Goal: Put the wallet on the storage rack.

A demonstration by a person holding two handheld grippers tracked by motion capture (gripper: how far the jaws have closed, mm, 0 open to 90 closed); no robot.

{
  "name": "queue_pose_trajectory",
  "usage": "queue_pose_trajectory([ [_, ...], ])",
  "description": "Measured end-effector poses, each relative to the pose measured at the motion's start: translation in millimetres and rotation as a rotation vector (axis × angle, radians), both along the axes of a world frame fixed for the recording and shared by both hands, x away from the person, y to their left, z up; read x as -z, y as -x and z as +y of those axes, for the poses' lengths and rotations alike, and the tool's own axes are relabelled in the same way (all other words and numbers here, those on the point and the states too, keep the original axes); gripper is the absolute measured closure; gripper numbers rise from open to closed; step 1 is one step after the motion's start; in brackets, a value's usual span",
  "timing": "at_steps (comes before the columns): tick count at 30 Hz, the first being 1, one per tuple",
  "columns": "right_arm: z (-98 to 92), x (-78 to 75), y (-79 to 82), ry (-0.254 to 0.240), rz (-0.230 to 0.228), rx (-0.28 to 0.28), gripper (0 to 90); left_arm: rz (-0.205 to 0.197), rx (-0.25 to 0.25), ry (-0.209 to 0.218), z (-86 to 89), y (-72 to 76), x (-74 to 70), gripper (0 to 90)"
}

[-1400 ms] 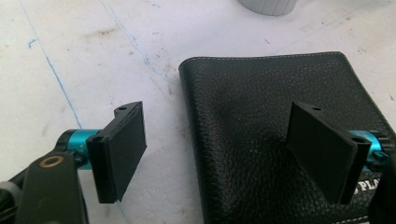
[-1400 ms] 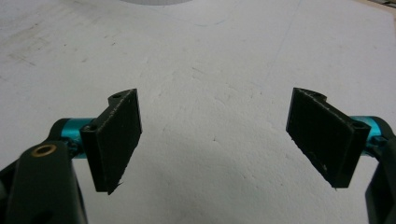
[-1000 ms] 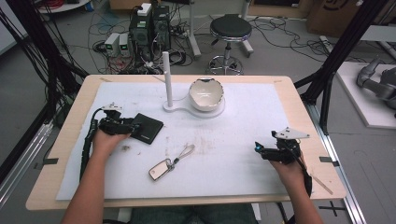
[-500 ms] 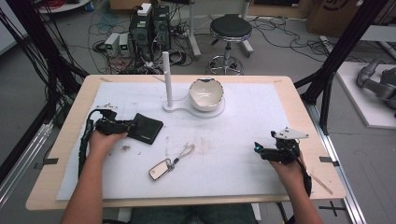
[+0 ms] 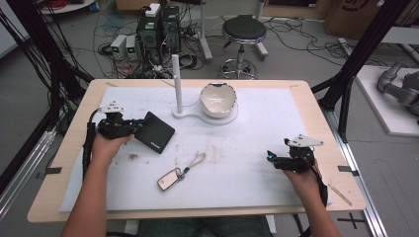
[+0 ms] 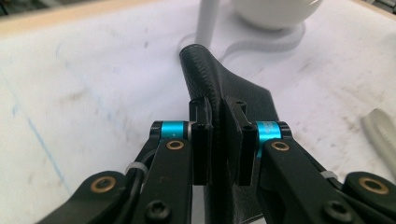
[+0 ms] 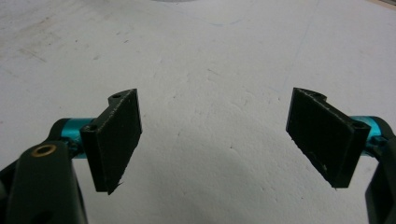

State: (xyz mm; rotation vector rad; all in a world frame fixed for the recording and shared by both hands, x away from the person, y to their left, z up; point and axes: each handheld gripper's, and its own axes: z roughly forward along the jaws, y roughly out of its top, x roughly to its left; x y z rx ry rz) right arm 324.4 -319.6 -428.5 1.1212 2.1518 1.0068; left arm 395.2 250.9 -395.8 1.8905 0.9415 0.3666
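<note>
A black leather wallet (image 5: 157, 133) is at the left of the white mat, its near edge raised off the surface. My left gripper (image 5: 134, 127) has just been closing and is now shut on that edge. In the left gripper view the wallet (image 6: 224, 84) stands on edge, squeezed between both pads of the left gripper (image 6: 219, 140). My right gripper (image 5: 271, 157) rests at the right of the mat, open. In the right gripper view the right gripper (image 7: 215, 140) has its jaws spread wide over bare mat, with nothing between them.
A white stand with an upright post (image 5: 176, 84) and a white bowl (image 5: 218, 98) sits at the back centre, just beyond the wallet. A key fob on a lanyard (image 5: 170, 179) lies at the front centre. The wooden table's edge (image 5: 197, 213) runs along the front.
The left gripper's jaws closed on the wallet's edge and the hand rose a little, tipping the wallet up. The right gripper stayed still.
</note>
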Motion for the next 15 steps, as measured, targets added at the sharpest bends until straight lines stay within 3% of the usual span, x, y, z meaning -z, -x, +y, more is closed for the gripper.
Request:
queue_pose_trajectory([
  [3, 2.1, -0.2, -0.3, 0.003, -0.002, -0.010, 18.3, -0.045, 0.030, -0.027, -9.3, 4.8, -14.6, 81.4],
  [8, 4.7, -0.4, -0.8, 0.004, -0.003, -0.017, 18.3, -0.088, 0.072, -0.031, -21.2, 11.5, -33.5, 81.7],
  [15, 7.3, -0.2, -2.7, -0.001, -0.001, -0.020, 18.3, -0.119, 0.098, -0.033, -38.5, 13.0, -53.2, 81.7],
])
